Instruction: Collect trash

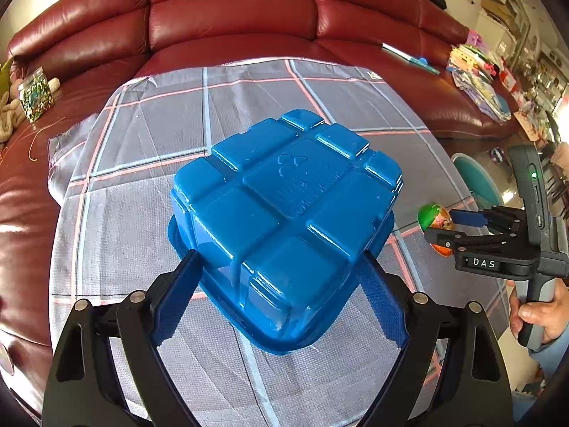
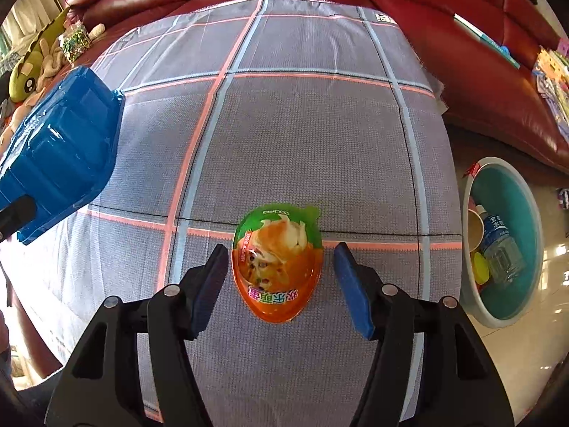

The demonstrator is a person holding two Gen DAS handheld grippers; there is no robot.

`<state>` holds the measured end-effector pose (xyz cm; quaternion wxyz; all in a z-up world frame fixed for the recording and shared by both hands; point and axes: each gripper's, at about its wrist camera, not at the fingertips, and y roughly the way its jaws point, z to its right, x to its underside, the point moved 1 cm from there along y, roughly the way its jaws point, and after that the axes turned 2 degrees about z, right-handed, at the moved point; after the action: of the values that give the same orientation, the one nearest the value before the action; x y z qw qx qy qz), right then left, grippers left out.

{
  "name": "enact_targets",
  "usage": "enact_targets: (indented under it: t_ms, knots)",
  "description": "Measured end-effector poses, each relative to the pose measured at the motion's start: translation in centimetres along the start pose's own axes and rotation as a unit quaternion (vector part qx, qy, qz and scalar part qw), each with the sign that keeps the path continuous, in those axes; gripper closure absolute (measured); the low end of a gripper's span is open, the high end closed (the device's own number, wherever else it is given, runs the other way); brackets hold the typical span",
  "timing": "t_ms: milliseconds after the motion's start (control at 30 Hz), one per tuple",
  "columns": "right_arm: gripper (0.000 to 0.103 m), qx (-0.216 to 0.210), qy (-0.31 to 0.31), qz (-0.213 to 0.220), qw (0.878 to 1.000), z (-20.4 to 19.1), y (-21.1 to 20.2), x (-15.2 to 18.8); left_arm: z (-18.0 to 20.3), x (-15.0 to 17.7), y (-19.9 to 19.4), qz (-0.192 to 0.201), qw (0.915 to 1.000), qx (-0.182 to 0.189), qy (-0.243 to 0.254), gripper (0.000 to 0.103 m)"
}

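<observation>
The left tongs (image 1: 281,277) are standing spread very wide around the blue plastic tray (image 1: 284,220), which is lying upside down, its ribbed underside facing up; the blue pads (image 1: 176,300) are sitting against the tray's two opposite sides near its rim, so the tongs are grasping the tray, and in the right wrist view it is showing raised and tilted over the left part of the plaid cloth (image 2: 302,135). Embossed lettering and a small clover-like mark are showing on the tray's underside, but they are too faint to read. The right tongs (image 2: 281,277) are standing about half open, released, with the egg-shaped snack package (image 2: 277,263) lying on the cloth between their pads; a gap is showing on each side, so the pads are not pressing on it. The package is orange below and green above, with a printed picture of food, the small words "EGG SUPER" along one side and a row of large coloured Chinese characters near its lower end. Seen from the left wrist, the right tool's body is bearing a label reading "DAS" (image 1: 483,262), with a hand (image 1: 537,316) gripping its handle. The cloth is lying over the seat of a red leather sofa (image 1: 231,10). On the floor to the right a teal basin (image 2: 530,192) is holding a clear water bottle (image 2: 501,245) with a blue-lettered label, unreadable at this size.
</observation>
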<state>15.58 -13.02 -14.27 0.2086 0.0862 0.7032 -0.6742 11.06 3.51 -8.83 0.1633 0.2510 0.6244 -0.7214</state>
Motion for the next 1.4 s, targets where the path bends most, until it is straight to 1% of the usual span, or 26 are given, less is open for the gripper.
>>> enact_targets:
  t_ms: [33, 100, 133, 233, 400, 467, 500, 533, 567, 633, 700, 800, 867, 900, 933, 967, 1033, 1100, 1167, 1200, 1267, 1300, 1333, 1367, 1400]
  knots:
    - [0.057, -0.003, -0.004, -0.006, 1.0, -0.1, -0.1, 0.0, -0.1, 0.0, 0.0, 0.0, 1.0, 0.001, -0.001, 0.015]
    - [0.058, -0.01, -0.003, -0.011, 1.0, -0.1, -0.4, 0.0, 0.1, -0.1, -0.1, 0.001, 1.0, 0.002, -0.001, 0.015]
    - [0.058, -0.011, -0.003, -0.008, 1.0, 0.1, -0.7, 0.0, 0.3, -0.2, -0.1, 0.002, 1.0, 0.003, 0.001, 0.015]
    - [0.058, -0.036, 0.023, 0.007, 0.999, 1.3, -2.3, -0.2, 1.4, -0.7, -0.1, 0.004, 0.9999, 0.007, 0.009, 0.015]
    - [0.058, -0.063, 0.067, 0.036, 0.995, 4.5, -5.0, -0.4, 4.4, -1.8, -0.4, 0.011, 0.9991, 0.016, 0.037, 0.015]
    - [0.058, -0.067, 0.077, 0.045, 0.994, 5.6, -5.9, -0.3, 5.9, -2.3, -0.6, 0.015, 0.9984, 0.018, 0.051, 0.027]
    - [0.058, -0.069, 0.079, 0.047, 0.993, 5.9, -6.2, -0.2, 6.5, -2.6, -0.5, 0.013, 0.9981, 0.02, 0.056, 0.041]
    - [0.058, -0.07, 0.081, 0.048, 0.993, 6.2, -6.3, -0.1, 6.9, -2.8, -0.2, 0.007, 0.9981, 0.023, 0.057, 0.046]
    - [0.058, -0.071, 0.083, 0.048, 0.993, 6.5, -6.3, 0.1, 7.3, -2.9, 0.2, 0.002, 0.998, 0.026, 0.058, 0.047]
    - [0.058, -0.075, 0.088, 0.044, 0.992, 6.9, -6.2, 0.6, 7.7, -2.9, 1.4, -0.008, 0.9981, 0.017, 0.058, 0.047]
    - [0.058, -0.078, 0.09, 0.041, 0.992, 7.0, -6.0, 1.0, 7.5, -2.8, 2.4, -0.02, 0.9983, 0.024, 0.049, 0.047]
    - [0.058, -0.082, 0.093, 0.04, 0.991, 7.3, -5.8, 1.2, 7.4, -3.1, 3.1, -0.023, 0.9986, 0.016, 0.046, 0.047]
    - [0.058, -0.082, 0.094, 0.042, 0.991, 7.6, -5.8, 1.2, 7.3, -3.4, 2.9, -0.018, 0.9983, 0.005, 0.055, 0.047]
    - [0.058, -0.082, 0.094, 0.042, 0.991, 7.7, -5.7, 1.2, 7.4, -3.3, 2.9, -0.022, 0.9978, 0.005, 0.063, 0.044]
    - [0.058, -0.083, 0.094, 0.041, 0.991, 7.8, -5.6, 1.2, 7.6, -3.1, 3.0, -0.026, 0.9971, 0.006, 0.071, 0.035]
    - [0.058, -0.083, 0.094, 0.04, 0.991, 7.9, -5.5, 1.2, 7.7, -2.9, 3.1, -0.026, 0.9966, 0.005, 0.077, 0.031]
    - [0.058, -0.084, 0.095, 0.041, 0.991, 8.0, -5.4, 1.1, 8.5, -2.3, 3.4, -0.024, 0.9949, -0.01, 0.098, 0.019]
    - [0.058, -0.086, 0.099, 0.041, 0.991, 8.2, -5.2, 1.0, 9.2, -2.2, 4.0, -0.028, 0.9935, -0.021, 0.109, 0.012]
    - [0.058, -0.087, 0.103, 0.043, 0.99, 8.6, -5.3, 0.9, 10.0, -2.7, 4.8, -0.036, 0.9919, -0.026, 0.119, 0.012]
    - [0.057, -0.088, 0.105, 0.044, 0.99, 8.9, -5.3, 1.0, 10.4, -3.0, 4.9, -0.037, 0.9906, -0.036, 0.127, 0.012]
    - [0.057, -0.088, 0.11, 0.044, 0.989, 9.5, -5.3, 1.1, 11.1, -3.9, 4.6, -0.028, 0.9876, -0.046, 0.147, 0.011]
    - [0.057, -0.089, 0.113, 0.042, 0.989, 9.8, -5.1, 1.1, 11.4, -4.3, 4.4, -0.021, 0.9858, -0.046, 0.16, 0.008]
    - [0.057, -0.091, 0.118, 0.039, 0.988, 10.1, -4.9, 1.3, 11.7, -4.6, 4.3, -0.022, 0.9833, -0.043, 0.176, 0.004]
    - [0.057, -0.095, 0.121, 0.035, 0.988, 10.2, -4.8, 1.4, 11.8, -4.9, 4.5, -0.033, 0.9804, -0.032, 0.192, 0.004]
    - [0.057, -0.099, 0.122, 0.032, 0.987, 10.2, -4.7, 1.6, 11.6, -4.8, 4.8, -0.051, 0.9774, -0.011, 0.205, 0.004]
